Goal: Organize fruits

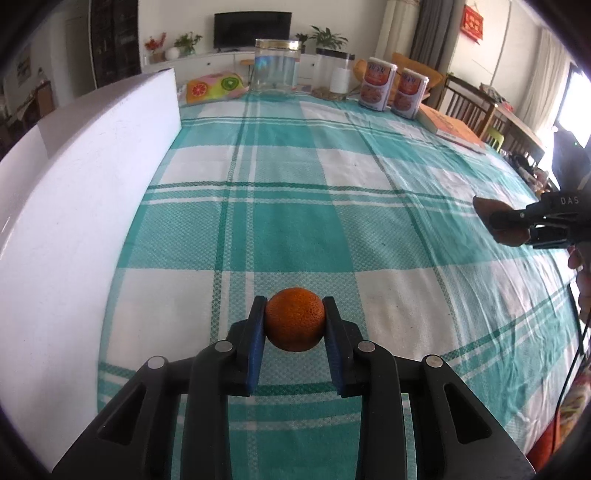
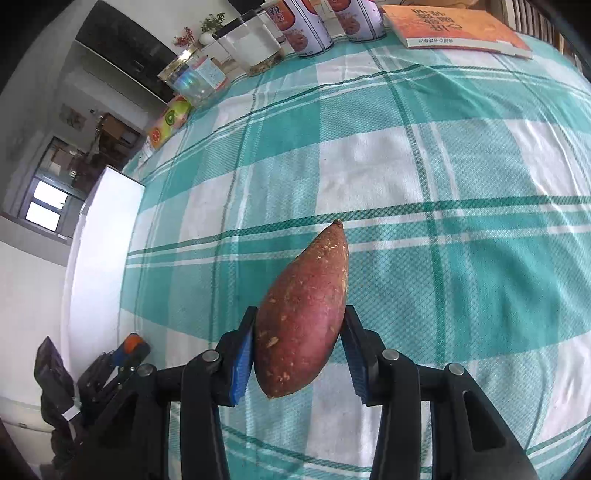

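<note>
Left gripper: clenched on an orange, one blue pad pressed to each side of the fruit.
Orange: round, pebbled skin, held above the checked cloth; whether it touches the cloth cannot be told.
Right gripper: clamped on a sweet potato, blue pads against its thick lower half.
Sweet potato: reddish-brown, pointed tip aimed away from the camera, leaning slightly right, carried above the cloth.
Landmark, white box: long, pale, running along the left edge of the cloth.
Tablecloth: teal and white checks, spread to the right of the white box.
Left gripper's place: just beside the white box, toward its near end.
Right gripper's place: well apart from the white box, far across the cloth; from the left wrist view it shows at the right edge with the sweet potato's dark end poking out.
Fruit-print pouch: beyond the far end of the white box.
Glass jar: right of the pouch, at the far edge.
Two cans: further right along that same edge.
Orange book: lying flat, beyond the cans, farthest from the white box.
</note>
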Tool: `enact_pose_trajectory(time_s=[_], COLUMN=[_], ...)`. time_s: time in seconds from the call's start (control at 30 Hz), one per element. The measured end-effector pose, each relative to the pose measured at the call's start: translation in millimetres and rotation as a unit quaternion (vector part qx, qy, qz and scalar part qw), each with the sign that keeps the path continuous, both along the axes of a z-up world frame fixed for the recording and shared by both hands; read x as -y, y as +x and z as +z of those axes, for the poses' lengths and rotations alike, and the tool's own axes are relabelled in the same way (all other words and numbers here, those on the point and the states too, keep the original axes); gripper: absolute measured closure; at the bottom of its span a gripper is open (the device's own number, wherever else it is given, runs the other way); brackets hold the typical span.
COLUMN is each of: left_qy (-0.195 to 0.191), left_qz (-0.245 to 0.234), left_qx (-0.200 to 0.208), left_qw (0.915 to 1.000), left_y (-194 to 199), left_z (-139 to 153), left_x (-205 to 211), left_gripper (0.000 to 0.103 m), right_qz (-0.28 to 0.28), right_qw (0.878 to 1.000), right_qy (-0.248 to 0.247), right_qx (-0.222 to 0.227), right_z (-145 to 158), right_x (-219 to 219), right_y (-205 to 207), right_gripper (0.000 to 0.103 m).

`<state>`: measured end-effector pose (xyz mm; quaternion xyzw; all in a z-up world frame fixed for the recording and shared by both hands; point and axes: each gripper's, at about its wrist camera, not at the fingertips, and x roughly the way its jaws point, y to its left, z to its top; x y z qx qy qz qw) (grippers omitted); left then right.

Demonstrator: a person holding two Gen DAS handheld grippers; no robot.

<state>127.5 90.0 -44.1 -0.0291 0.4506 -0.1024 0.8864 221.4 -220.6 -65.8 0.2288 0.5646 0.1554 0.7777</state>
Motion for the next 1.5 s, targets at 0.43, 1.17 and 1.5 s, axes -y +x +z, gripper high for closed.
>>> enact_pose_trajectory(time_s=[0.43,1.17,1.5], left_qy=[-0.058,0.066,0.096], left_qz=[0.187,0.337,0.354], left_qx=[0.037,0.06,0.089], left_qw=[0.9799,0.9373,0.926], left_y=[-42.9,-99.2,-125.9], left_z=[115.1,106.3,133.5], left_x=[-192.7,-248.6,-231.9], left_gripper=[0.073,0.005,0.002], right_qz=[0.289,0.362,0.318], right_qw=[0.939,0.875,0.905], right_qy=[0.002,-0.104,-0.091], right_qx=[0.188,0.303,0.267], right_z=[138.2,146.3,159.2], right_x=[-310.3,-440.6,-385.6], right_y=[-31.8,-64.3,-108.3], right_gripper=[0.059,0.0,0.0])
